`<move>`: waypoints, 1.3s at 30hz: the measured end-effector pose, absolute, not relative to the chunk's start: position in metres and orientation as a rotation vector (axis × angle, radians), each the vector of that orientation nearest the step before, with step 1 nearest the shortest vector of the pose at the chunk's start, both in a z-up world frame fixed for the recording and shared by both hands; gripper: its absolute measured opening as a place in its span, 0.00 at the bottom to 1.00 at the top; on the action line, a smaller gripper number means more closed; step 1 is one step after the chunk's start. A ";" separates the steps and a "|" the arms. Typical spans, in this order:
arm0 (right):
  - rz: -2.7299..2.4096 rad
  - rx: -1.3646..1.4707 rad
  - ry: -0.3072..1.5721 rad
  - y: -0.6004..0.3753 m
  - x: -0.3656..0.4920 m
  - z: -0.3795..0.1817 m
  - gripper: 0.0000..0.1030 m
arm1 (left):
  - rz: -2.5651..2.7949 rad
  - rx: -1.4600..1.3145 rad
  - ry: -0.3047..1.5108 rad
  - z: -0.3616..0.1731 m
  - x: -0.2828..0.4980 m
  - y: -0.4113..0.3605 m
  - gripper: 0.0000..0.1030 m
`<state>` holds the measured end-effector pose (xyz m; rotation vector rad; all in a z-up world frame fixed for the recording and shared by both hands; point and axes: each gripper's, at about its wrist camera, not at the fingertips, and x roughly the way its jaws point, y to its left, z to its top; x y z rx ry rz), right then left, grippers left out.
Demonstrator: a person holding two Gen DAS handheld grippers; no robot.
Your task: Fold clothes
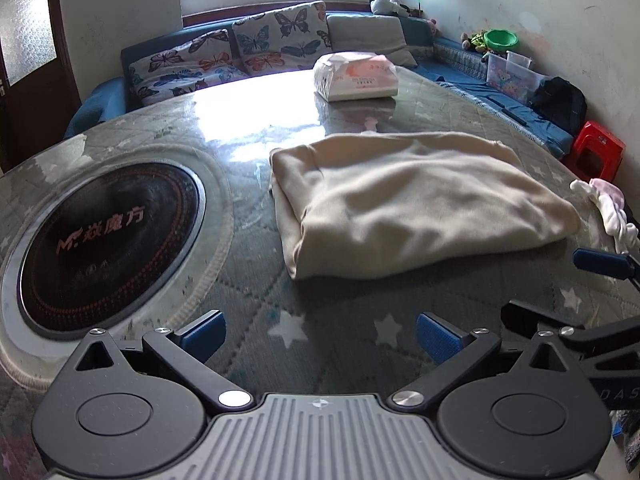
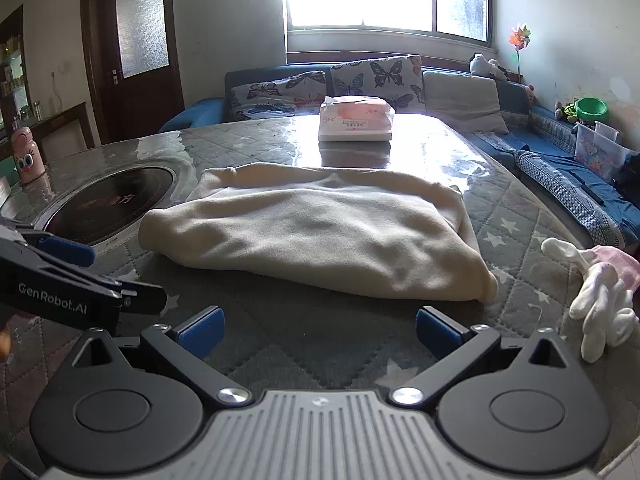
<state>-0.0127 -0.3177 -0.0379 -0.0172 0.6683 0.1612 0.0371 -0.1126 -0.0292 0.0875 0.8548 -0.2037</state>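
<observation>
left gripper (image 1: 320,338): jaws wide, holding nothing, low over the table (image 1: 248,280)
right gripper (image 2: 318,334): jaws wide, nothing between the pads, just beside the left one
garment (image 1: 404,200): beige, folded into a rectangle, flat on the table, 12 o'clock from both grippers, not touching them
tissue pack (image 2: 356,122): beyond garment, 12 o'clock
white glove (image 2: 600,300): 3 o'clock of garment
cooktop (image 1: 108,236): 9 o'clock of garment

Folded garment (image 1: 416,200) on table (image 1: 332,340); cooktop (image 1: 108,240) left; tissue pack (image 1: 356,78) behind; gloves (image 2: 600,300) right.
</observation>
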 end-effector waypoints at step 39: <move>0.124 -0.019 0.645 -0.315 -0.030 -0.035 1.00 | -0.197 0.095 0.826 -0.024 0.017 -0.114 1.00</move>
